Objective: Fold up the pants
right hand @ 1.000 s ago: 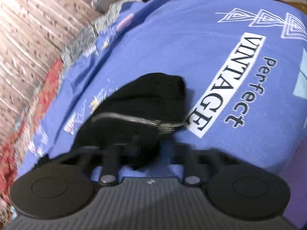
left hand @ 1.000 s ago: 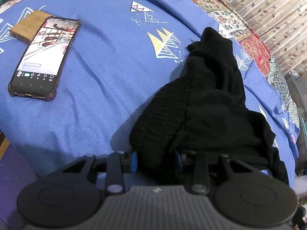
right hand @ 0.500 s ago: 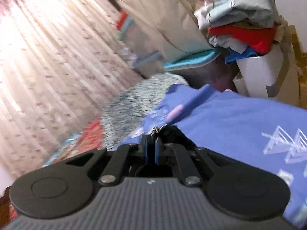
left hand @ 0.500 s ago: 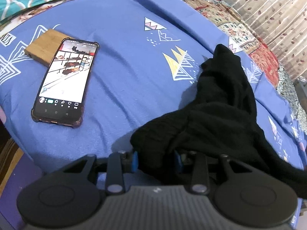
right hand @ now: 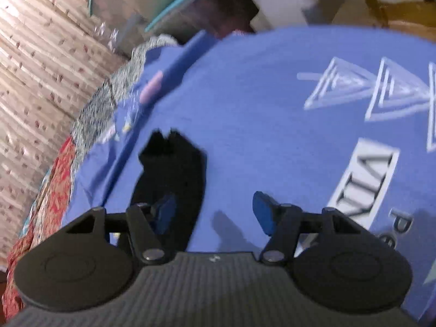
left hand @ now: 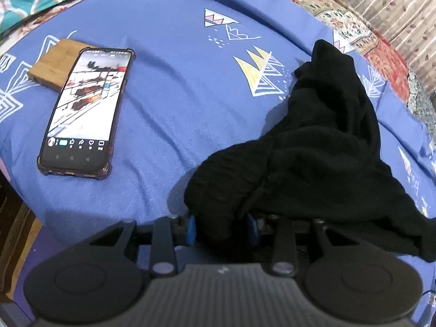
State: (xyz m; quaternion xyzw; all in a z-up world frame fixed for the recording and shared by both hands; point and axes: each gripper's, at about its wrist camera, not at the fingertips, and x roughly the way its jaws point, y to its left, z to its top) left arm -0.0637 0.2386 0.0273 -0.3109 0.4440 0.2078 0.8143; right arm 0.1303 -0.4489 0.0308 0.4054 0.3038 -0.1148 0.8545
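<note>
A: Start nearest. What did the left gripper (left hand: 222,229) have?

B: Its blue pads were pressed on a bunched fold of the black pants (left hand: 321,147). From there the pants ran up toward one o'clock in a crumpled heap on the blue bedsheet (left hand: 174,87).

A: And the right gripper (right hand: 215,212)?

B: Its jaws were opening, and the gap between the pads showed only bare sheet. A strip of the pants lay at its left finger, reaching toward eleven o'clock; the blur hid whether cloth touched that pad.

A: Any writing?

B: In the right wrist view, at three o'clock, a white label printed on the sheet (right hand: 368,179) showed the letters "VIN" and more that the frame cut off. Below it sat a dark "P" from a second word. White line triangles were printed at two o'clock.

A: Farther out on the left side?

B: At ten o'clock a phone (left hand: 84,109) lay face up with its screen lit, the text there too small to read. Its top edge overlapped a wooden block (left hand: 58,64).

A: Containers?

B: At the far end, twelve o'clock in the right view, a teal-rimmed clear tub (right hand: 174,13) stood off the bed. What it held could not be made out.
</note>
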